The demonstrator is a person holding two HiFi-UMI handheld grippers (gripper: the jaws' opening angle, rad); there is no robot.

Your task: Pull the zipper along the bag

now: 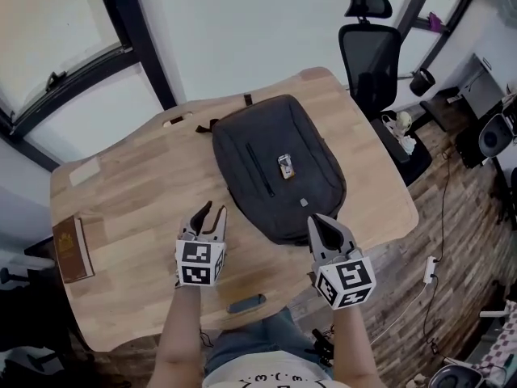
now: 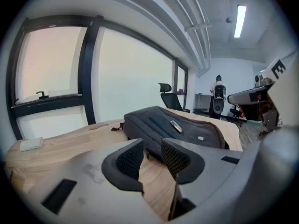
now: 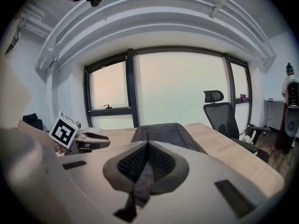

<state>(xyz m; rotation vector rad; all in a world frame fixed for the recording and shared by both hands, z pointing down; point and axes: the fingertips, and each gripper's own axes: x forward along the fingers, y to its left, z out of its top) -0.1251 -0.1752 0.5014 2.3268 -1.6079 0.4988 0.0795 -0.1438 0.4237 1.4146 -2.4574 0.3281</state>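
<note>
Left gripper (image 1: 213, 210) fingers parted, empty; right gripper (image 1: 315, 221) fingers clenched, empty. Just ahead of both, dark grey fabric backpack (image 1: 277, 168) flat on wooden tabletop (image 1: 129, 200). Brown book (image 1: 73, 249) well left; black office chair (image 1: 370, 55) beyond.

1. Daylight pours through the windows (image 2: 126, 73), which are blown out to near white in every view.
2. A ceiling strip light (image 2: 240, 20) glares in the left gripper view.
3. The tabletop (image 1: 129, 208) is evenly and brightly lit. Shadows are soft, with only a faint one along the edge of the bag (image 1: 279, 168).
4. Both gripper views are fisheye, with black vignetted corners and bowed window frames and ceiling lines.
5. In those views the nearest foreground is soft, while the middle distance is sharper.
6. The head view curves at its edges, and the floor at the right is dimmer.
</note>
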